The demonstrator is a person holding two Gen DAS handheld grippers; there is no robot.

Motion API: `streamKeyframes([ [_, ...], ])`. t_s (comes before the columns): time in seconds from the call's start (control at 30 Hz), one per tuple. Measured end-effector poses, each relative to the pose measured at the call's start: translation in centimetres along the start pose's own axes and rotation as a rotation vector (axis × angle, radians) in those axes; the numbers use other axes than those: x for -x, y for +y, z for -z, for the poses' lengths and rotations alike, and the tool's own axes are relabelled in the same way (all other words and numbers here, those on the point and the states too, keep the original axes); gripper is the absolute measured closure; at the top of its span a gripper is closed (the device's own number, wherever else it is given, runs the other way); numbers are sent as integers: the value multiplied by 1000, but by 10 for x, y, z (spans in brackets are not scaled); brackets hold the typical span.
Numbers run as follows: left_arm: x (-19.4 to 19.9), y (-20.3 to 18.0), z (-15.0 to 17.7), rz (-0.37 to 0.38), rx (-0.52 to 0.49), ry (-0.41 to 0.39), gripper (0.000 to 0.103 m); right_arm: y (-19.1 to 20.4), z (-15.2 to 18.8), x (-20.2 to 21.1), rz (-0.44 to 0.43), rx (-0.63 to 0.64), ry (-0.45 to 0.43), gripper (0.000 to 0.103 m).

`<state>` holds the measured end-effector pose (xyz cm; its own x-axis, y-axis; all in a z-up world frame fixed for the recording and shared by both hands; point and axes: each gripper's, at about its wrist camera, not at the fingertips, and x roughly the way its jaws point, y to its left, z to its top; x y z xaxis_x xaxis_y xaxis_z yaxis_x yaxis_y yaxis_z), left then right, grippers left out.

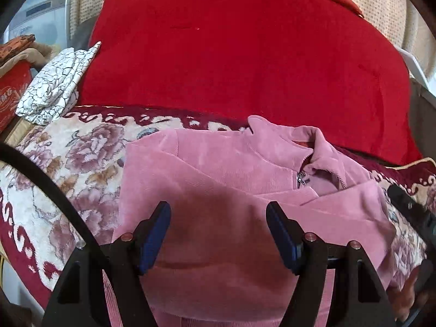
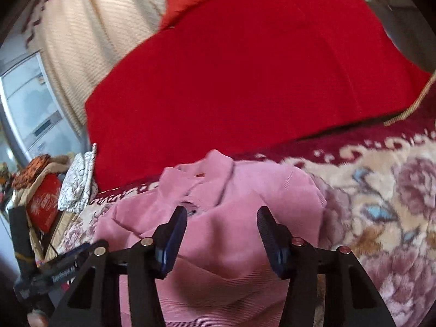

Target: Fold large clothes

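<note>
A pink corduroy jacket (image 1: 223, 179) with a collar and zip lies partly folded on a floral blanket (image 1: 70, 169), its sleeves laid across the front. It also shows in the right wrist view (image 2: 245, 204). My left gripper (image 1: 218, 218) is open and empty, hovering just above the jacket's lower front. My right gripper (image 2: 222, 223) is open and empty over the jacket's right side, near the collar. The left gripper's body (image 2: 54, 269) shows at the lower left of the right wrist view.
A big red quilt (image 1: 245, 60) lies beyond the jacket. A folded white crackle-pattern cloth (image 1: 54, 81) sits at its left beside a red box (image 1: 11, 100). A beige knit cover (image 2: 90, 41) and a white appliance (image 2: 32, 103) stand behind.
</note>
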<state>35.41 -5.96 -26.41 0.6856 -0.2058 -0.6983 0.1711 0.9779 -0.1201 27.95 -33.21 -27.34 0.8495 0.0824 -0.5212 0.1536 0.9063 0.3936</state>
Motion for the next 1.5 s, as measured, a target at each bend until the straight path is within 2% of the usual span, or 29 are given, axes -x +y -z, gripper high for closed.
streamKeyframes([
  [0.1,-19,-6,0,-36,-10,70,30,5,5,-14,1,12,66,46],
  [0.17,-36,-12,5,-91,-46,141,29,0,12,-33,24,-11,164,46],
  [0.2,-42,-16,7,-116,-72,154,28,-1,15,-37,39,-11,171,46],
  [0.3,-44,-21,10,-142,-106,148,27,2,13,-32,41,7,164,46],
  [0.4,-43,-19,10,-130,-96,155,26,-2,12,-21,19,-24,144,46],
  [0.6,-48,-19,10,-136,-110,166,23,-4,5,3,23,-18,56,46],
  [0.7,-50,-20,11,-140,-120,170,21,-3,8,-2,20,-14,92,46],
  [0.8,-51,-19,11,-129,-118,173,20,-4,14,-22,52,-10,192,46],
  [1.07,-49,-19,9,-105,-134,190,17,-1,16,-26,71,15,199,44],
  [1.13,-40,-13,6,-103,-103,180,17,-2,17,-26,73,22,200,44],
  [1.17,-34,-10,4,-125,-89,153,17,-2,17,-25,74,21,200,44],
  [1.27,-13,-6,-1,-261,-125,40,17,-2,16,-28,74,18,202,44],
  [1.33,-7,3,-4,-324,-124,3,15,-2,16,-29,76,19,202,44],
  [1.4,-17,19,-4,-327,-77,58,12,-1,17,-30,82,26,201,44],
  [1.47,-44,34,5,-302,-40,212,9,0,17,-30,86,30,201,44],
  [1.5,-55,41,10,-270,-10,258,3,0,17,-31,88,29,201,44],
])
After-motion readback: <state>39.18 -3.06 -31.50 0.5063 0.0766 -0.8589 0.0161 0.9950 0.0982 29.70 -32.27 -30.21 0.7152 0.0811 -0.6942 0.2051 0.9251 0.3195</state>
